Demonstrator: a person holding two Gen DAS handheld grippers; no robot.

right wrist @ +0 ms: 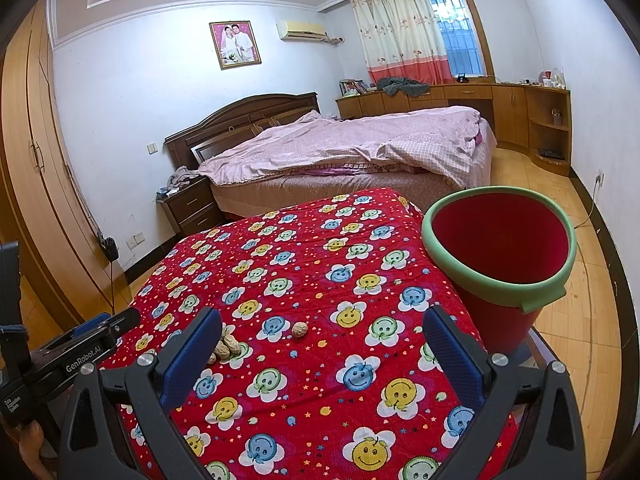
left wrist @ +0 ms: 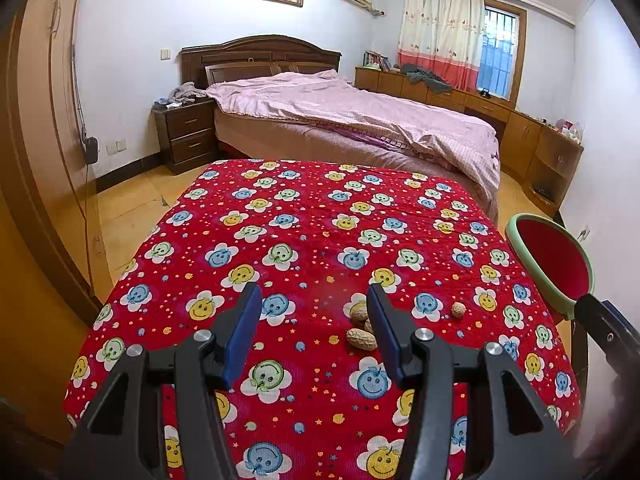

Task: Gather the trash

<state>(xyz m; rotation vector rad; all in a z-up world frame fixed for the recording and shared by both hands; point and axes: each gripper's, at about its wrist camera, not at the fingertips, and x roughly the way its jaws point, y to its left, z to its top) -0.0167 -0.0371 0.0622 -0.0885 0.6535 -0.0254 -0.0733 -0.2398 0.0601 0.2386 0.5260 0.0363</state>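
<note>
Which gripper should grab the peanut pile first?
Left. The peanuts lie just ahead of the open left gripper, near its inner finger; the right gripper sits nearer the red bin.

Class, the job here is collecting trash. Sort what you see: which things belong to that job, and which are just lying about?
Job:
- peanuts
- walnut
- red bin
- left gripper
- right gripper

Lying about:
- bed
- nightstand
- framed photo
</note>
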